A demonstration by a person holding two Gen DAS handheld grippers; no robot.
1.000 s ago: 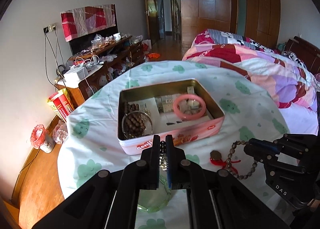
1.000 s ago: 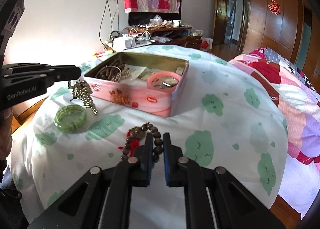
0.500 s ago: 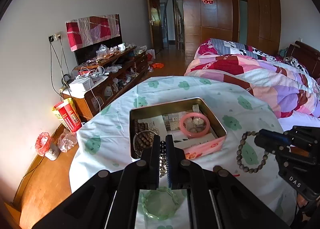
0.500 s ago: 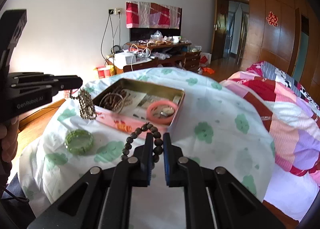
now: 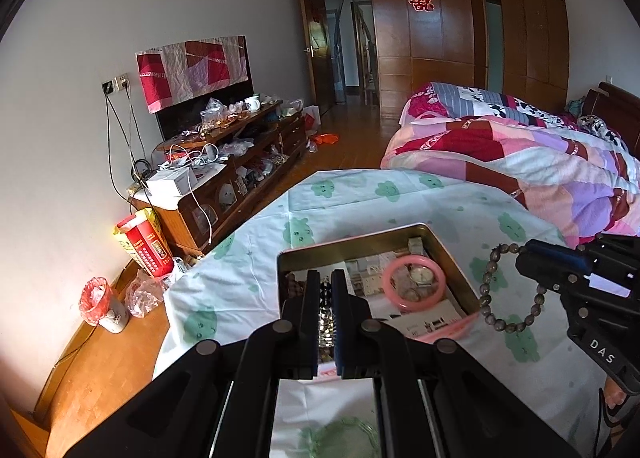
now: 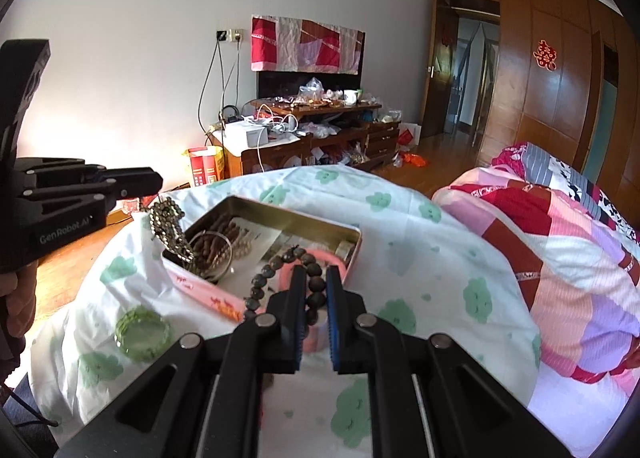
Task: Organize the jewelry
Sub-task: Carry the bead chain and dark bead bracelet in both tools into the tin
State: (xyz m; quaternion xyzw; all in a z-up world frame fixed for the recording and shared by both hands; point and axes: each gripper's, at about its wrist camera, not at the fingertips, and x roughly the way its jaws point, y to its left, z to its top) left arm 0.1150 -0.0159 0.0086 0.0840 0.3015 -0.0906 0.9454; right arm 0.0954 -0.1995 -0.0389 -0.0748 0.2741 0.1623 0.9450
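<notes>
Here both loads hang over the open pink rectangular tin; the right gripper fingers pinch the brown wooden bead bracelet above its near corner; the left gripper fingers pinch the metallic beaded chain over the opposite end.

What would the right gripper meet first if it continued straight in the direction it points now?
Probably the pink bangle inside the open tin, which lies just beyond the right gripper and the bead bracelet it holds. Depth is hard to judge here.
</notes>
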